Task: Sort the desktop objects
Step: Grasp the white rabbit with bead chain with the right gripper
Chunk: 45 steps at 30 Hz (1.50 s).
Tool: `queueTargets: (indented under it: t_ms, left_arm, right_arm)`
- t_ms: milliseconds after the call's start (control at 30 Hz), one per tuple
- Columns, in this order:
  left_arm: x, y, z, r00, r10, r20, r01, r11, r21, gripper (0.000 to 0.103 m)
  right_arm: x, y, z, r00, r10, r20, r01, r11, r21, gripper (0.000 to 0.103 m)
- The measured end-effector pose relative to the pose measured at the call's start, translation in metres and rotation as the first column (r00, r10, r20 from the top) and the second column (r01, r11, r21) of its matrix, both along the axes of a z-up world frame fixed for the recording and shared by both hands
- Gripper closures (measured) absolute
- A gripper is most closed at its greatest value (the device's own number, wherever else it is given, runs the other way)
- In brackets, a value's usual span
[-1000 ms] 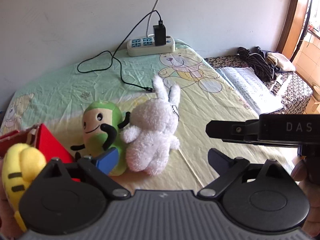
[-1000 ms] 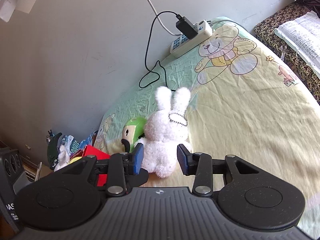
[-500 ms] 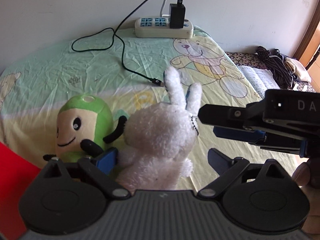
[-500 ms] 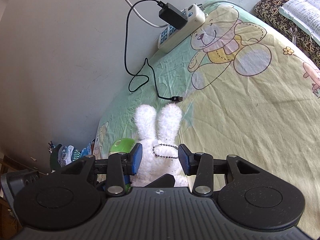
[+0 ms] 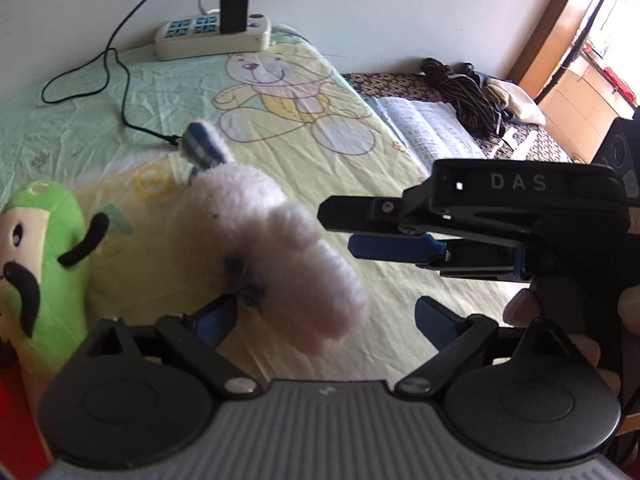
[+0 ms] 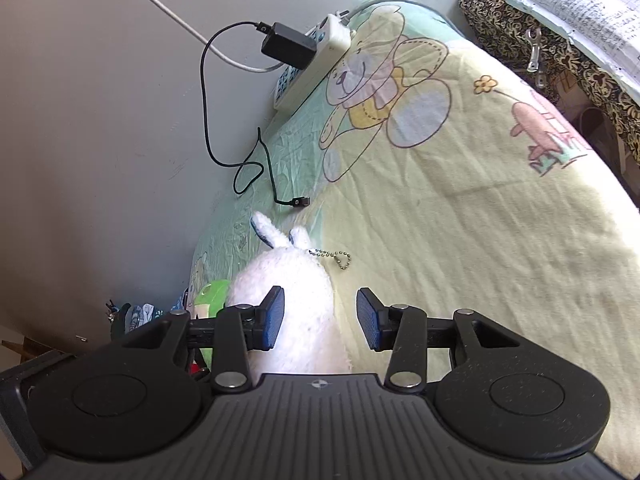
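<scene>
A white plush bunny [image 5: 276,248] lies tipped on the bear-print sheet [image 5: 400,208], blurred, its blue-lined ear [image 5: 200,144] pointing away. My left gripper [image 5: 326,316] is open around its near end, with the left pad [image 5: 216,318] close against it. My right gripper [image 5: 340,232] comes in from the right, just beside the bunny. In the right wrist view the bunny [image 6: 292,300] fills the space by the left pad [image 6: 274,316], and my right gripper [image 6: 320,318] is open. A green plush [image 5: 44,264] stands left of the bunny.
A white power strip [image 5: 212,34] with a black charger sits against the wall, and its black cable [image 5: 124,92] trails toward the bunny. A bead chain [image 6: 334,256] hangs off the bunny. Papers [image 5: 424,128] and clothes lie on a patterned surface at the right. Something red [image 5: 12,408] shows at the bottom left.
The bunny has gone from sitting upright to lying tipped over. Both grippers have moved in closer around it, and the left view has swung right. Both jaws stay the same width.
</scene>
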<state>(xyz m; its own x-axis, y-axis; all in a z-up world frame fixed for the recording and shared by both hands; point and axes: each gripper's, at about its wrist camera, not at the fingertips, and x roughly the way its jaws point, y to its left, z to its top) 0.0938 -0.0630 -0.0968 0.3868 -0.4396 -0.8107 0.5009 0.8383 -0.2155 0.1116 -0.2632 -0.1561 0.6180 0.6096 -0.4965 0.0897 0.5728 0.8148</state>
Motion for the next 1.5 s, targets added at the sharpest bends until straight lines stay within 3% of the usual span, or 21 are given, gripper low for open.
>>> queueTargets:
  t_ms: [100,233,333,433,533,633,833,1167,1500]
  left_arm:
    - [-0.006,-0.003,0.008,1.0,-0.017,0.021,0.017,1.0,-0.013,0.009]
    - [0.005,0.009,0.017,0.998,0.044,0.045,-0.043,0.999,-0.023,0.008]
    - [0.022,0.021,0.006,0.994,0.112,0.002,-0.112,0.993,-0.025,0.008]
    - [0.037,0.034,-0.006,0.98,0.186,-0.075,-0.192,0.979,-0.074,0.008]
    - [0.047,0.038,-0.013,0.968,0.214,-0.128,-0.229,0.966,-0.119,0.011]
    - [0.052,0.034,-0.018,0.965,0.214,-0.151,-0.234,0.963,-0.134,0.013]
    - [0.056,0.029,-0.02,0.967,0.179,-0.182,-0.21,0.963,-0.167,0.023]
    - [0.028,0.03,-0.005,0.978,0.108,-0.18,-0.131,0.984,-0.12,0.026]
    - [-0.041,0.033,0.005,0.987,-0.007,-0.16,0.008,1.0,0.007,0.026]
  right_arm:
    - [-0.007,-0.008,0.0,1.0,-0.011,0.014,0.011,1.0,-0.01,0.058]
    - [-0.005,-0.011,-0.001,0.998,-0.041,0.045,0.041,0.999,-0.012,0.058]
    - [0.003,-0.011,-0.005,0.997,-0.054,0.052,0.053,0.998,0.03,0.058]
    - [0.01,-0.002,0.0,0.995,-0.029,0.098,0.025,0.999,0.038,0.058]
    - [0.019,0.007,-0.002,0.995,-0.006,0.102,0.005,1.0,0.007,0.056]
    - [0.024,0.008,-0.009,0.996,-0.007,0.085,0.004,0.999,0.034,0.054]
    - [0.02,0.003,-0.019,1.0,0.004,0.023,-0.007,0.993,0.114,0.054]
    - [-0.014,-0.002,-0.021,0.994,0.033,-0.102,-0.009,0.973,0.232,0.059]
    - [-0.071,0.011,-0.008,0.981,0.131,-0.141,-0.101,0.975,0.199,0.061]
